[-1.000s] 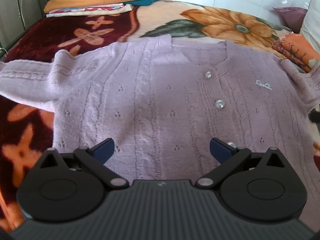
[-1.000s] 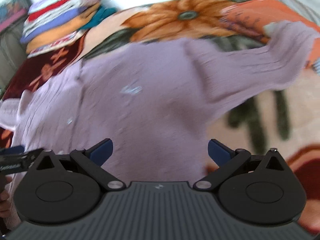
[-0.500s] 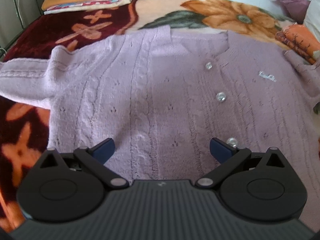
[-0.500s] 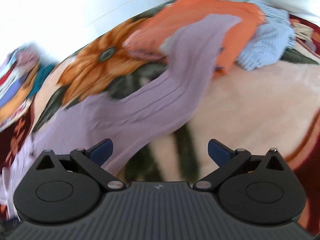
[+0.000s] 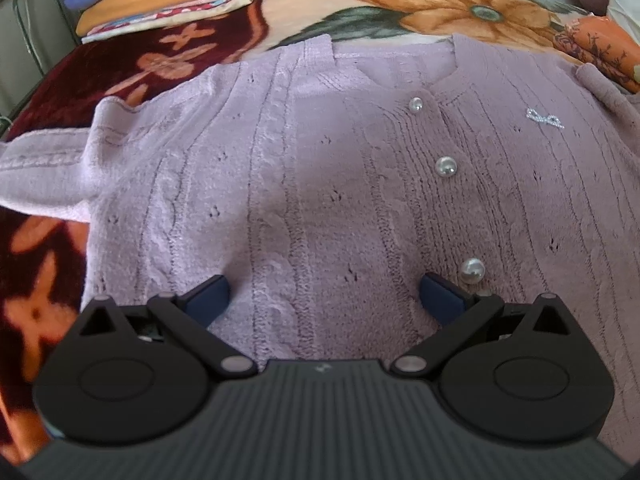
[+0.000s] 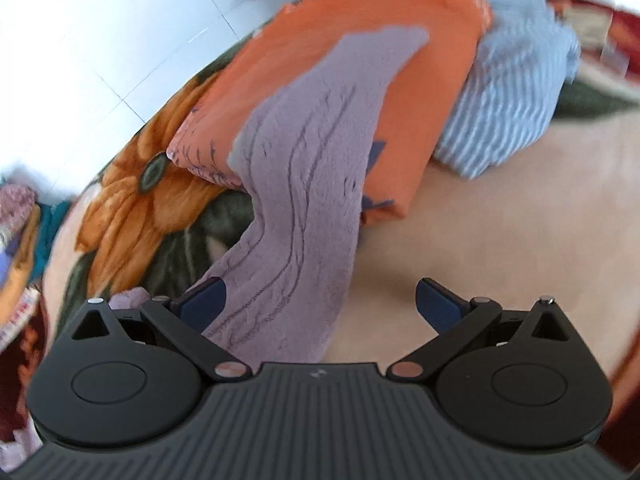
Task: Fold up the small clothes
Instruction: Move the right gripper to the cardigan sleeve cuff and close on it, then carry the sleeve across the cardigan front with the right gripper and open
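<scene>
Both our left tool (image 5: 324,294) and right tool (image 6: 320,300) gape, released; we should pinch the lilac knitted cardigan's sleeve (image 6: 304,184) ahead by its cuff, folding inward.

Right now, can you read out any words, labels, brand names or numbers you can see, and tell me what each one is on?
No text can be read.
Silver embroidered mark on the chest of the lilac cardigan: too small and blurred to tell whether it is lettering or a bow.
Small pale mark on the left gripper body: a logo, not letters.
</scene>
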Demonstrator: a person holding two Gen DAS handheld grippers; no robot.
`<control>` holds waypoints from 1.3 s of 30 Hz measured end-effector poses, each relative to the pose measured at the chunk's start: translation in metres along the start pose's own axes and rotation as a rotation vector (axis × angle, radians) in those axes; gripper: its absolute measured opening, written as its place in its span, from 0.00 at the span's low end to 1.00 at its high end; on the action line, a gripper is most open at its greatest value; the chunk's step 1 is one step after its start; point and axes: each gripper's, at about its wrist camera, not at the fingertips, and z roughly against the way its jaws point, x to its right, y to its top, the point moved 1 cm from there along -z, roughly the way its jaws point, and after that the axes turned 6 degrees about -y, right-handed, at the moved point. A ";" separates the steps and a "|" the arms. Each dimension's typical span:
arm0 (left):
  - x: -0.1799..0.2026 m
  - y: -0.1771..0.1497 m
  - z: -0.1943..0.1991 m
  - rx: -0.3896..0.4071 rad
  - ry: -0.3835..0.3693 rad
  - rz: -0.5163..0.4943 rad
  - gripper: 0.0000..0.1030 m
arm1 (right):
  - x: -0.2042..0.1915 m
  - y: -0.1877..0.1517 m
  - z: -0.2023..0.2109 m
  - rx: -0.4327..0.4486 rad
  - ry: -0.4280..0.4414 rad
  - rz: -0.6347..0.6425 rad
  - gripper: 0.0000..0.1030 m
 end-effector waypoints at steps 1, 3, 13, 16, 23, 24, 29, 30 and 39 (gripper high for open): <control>-0.001 0.000 -0.001 0.004 -0.004 -0.002 1.00 | 0.002 -0.001 -0.006 -0.020 0.014 -0.030 1.00; -0.001 -0.002 -0.002 0.012 -0.013 -0.007 1.00 | 0.003 -0.004 -0.014 -0.014 0.003 -0.068 1.00; 0.001 -0.004 -0.003 0.037 -0.015 -0.018 1.00 | -0.005 -0.002 -0.015 0.066 -0.028 -0.108 0.85; 0.001 -0.004 -0.003 0.038 -0.015 -0.021 1.00 | -0.013 -0.004 -0.004 0.125 0.015 -0.060 0.63; 0.001 -0.005 -0.003 0.045 -0.018 -0.022 1.00 | -0.020 -0.003 -0.006 0.141 0.042 -0.085 0.13; 0.001 -0.005 -0.003 0.047 -0.018 -0.023 1.00 | -0.018 -0.004 -0.007 0.145 0.029 -0.091 0.10; 0.002 -0.005 -0.003 0.050 -0.016 -0.024 1.00 | 0.009 -0.010 0.008 0.190 0.073 -0.152 0.07; 0.002 -0.005 -0.003 0.050 -0.015 -0.025 1.00 | 0.014 -0.010 0.013 0.204 0.083 -0.160 0.07; 0.001 -0.002 0.001 0.041 -0.018 -0.031 1.00 | 0.040 -0.020 0.068 0.263 0.152 -0.138 0.06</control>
